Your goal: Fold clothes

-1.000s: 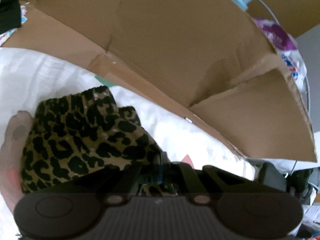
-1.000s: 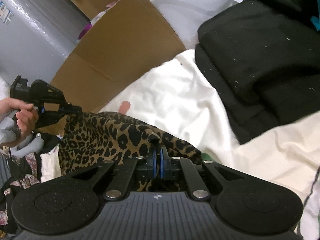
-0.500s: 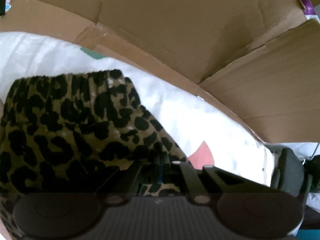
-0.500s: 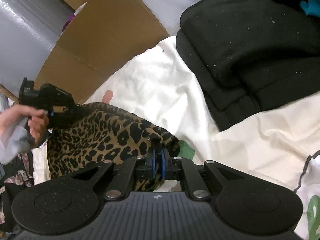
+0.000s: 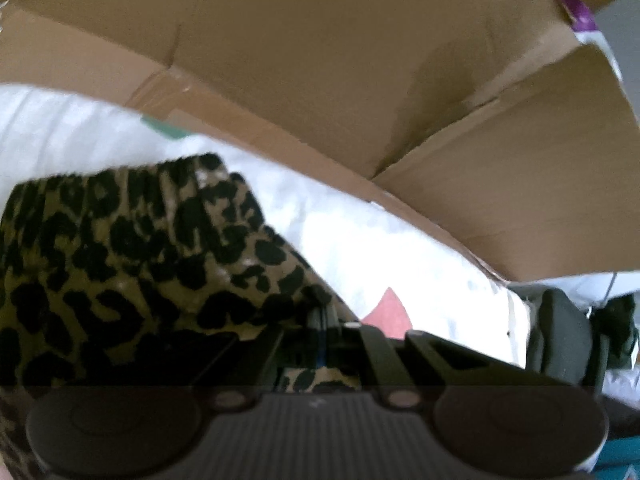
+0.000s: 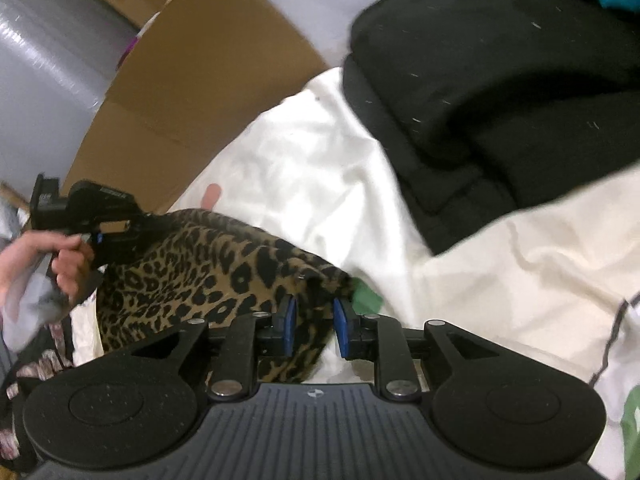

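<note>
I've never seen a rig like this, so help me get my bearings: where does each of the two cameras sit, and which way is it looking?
Left wrist view: rides on the left tongs, shut on the leopard-print garment, facing the cardboard; no hand shows.
Right wrist view: rides on the right tongs, jaws opening with leopard cloth between the blue pads, facing the black clothes; a hand holding the left tongs shows at left.
Shared: garment, cardboard, white sheet.

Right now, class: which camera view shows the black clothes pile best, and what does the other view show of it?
The right wrist view: the black clothes pile fills its upper right, resting on the white sheet, folds plainly visible. The left wrist view shows none of it; there the leopard garment, cardboard and sheet fill the frame.
</note>
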